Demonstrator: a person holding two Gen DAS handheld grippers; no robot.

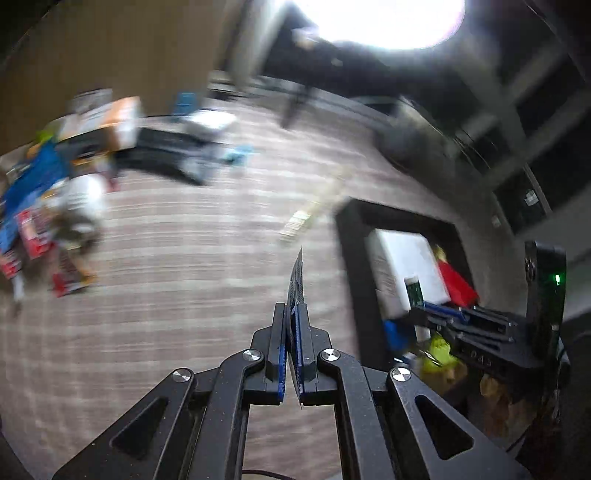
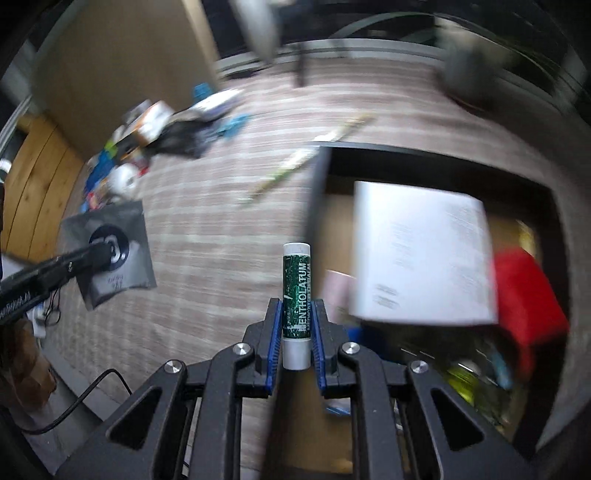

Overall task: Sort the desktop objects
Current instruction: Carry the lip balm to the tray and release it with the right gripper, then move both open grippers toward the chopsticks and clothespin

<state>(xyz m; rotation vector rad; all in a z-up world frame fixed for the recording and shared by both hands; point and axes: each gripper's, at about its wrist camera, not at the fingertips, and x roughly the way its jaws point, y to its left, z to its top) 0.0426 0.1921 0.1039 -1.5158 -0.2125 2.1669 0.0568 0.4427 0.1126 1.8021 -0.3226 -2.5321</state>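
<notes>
My left gripper (image 1: 293, 314) is clamped on a thin flat packet (image 1: 297, 280), seen edge-on, its dark printed face sticking up past the blue pads. In the right wrist view that same packet shows as a grey foil pouch (image 2: 110, 251) with a round dark mark, pinched at its edge. My right gripper (image 2: 296, 314) is closed around a lip balm stick (image 2: 296, 295), green label, white cap and base, standing upright between the pads.

Below both I see a striped beige woven surface (image 1: 177, 288), smeared by blur. To the right on it sits a black-walled bin (image 2: 443, 155); inside I make out a white box (image 2: 421, 251), something red (image 2: 524, 295) beside it, and yellow-green bits lower down that I cannot identify. In the left wrist view my right gripper (image 1: 424, 315) reaches over that bin.

At the far left of the surface lies a pile of clutter (image 1: 55, 192): blue, red, orange and white packaging, too blurred to name. A pale stick-like thing (image 2: 306, 158) lies diagonally between the pile and the bin.

Beyond the surface I see a tan wall (image 1: 110, 48), a wooden panel (image 2: 33, 184) at the left, and a bright glare (image 1: 384, 22) at the top.
</notes>
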